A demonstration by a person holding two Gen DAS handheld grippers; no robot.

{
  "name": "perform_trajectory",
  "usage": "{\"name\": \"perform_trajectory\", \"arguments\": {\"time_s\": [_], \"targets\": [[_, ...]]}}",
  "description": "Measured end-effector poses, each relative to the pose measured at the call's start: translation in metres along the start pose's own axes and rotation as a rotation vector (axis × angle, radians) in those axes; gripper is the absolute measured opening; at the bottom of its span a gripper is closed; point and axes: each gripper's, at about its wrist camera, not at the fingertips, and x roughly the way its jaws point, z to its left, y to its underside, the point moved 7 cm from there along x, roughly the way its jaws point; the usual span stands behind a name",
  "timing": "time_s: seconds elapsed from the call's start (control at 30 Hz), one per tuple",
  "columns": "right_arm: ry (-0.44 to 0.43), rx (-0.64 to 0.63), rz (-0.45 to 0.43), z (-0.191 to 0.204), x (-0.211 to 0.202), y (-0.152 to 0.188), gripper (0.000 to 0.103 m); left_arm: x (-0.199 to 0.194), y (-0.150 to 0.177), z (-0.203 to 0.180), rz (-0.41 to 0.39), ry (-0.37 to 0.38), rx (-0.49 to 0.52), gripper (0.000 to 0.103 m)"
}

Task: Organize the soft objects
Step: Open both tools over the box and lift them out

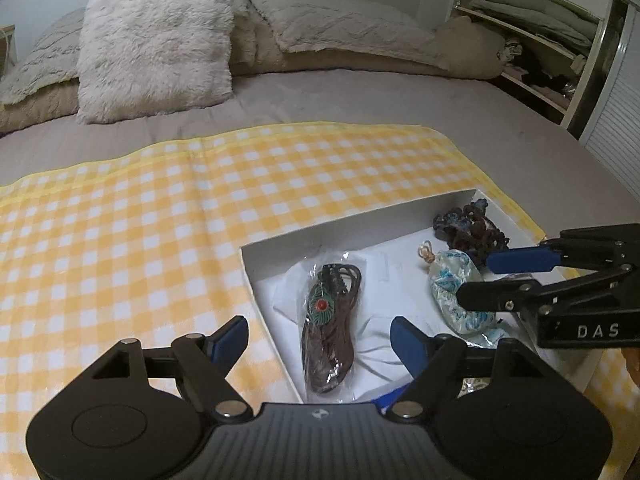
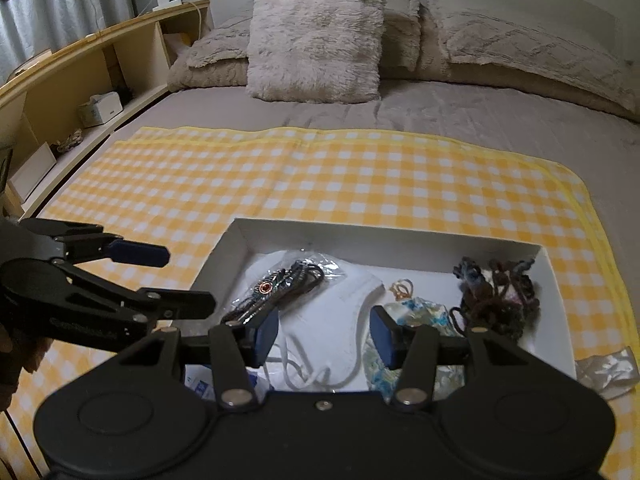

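White box (image 2: 400,240) sits on the yellow checked blanket (image 2: 320,172) on the bed (image 2: 460,108). Inside: bagged brown cord necklace (image 1: 332,320) on a white face mask (image 2: 332,320), blue-patterned pouch (image 1: 456,292) mid-box, dark yarn tangle (image 2: 496,296) at the far end. Left gripper (image 1: 318,338) over the box's left edge, fingers apart, empty. Right gripper (image 2: 324,336) above the mask and pouch, fingers apart, holding nothing.
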Motion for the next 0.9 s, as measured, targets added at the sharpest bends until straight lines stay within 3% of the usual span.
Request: {"name": "perform_trajectory", "arguments": {"time_s": [0.6, 0.8, 0.9], "targets": [[0.031, -0.025, -0.074, 0.009, -0.053, 0.0, 0.061, -0.06, 0.009, -0.015, -0.051, -0.021, 0.012, 0.085], [0.034, -0.048, -0.132, 0.018, -0.08, -0.005, 0.07, -0.088, 0.007, -0.015, -0.107, -0.034, -0.015, 0.092], [0.032, -0.063, -0.163, 0.023, -0.093, -0.009, 0.077, -0.104, 0.005, -0.014, -0.141, -0.05, -0.029, 0.1]]}}
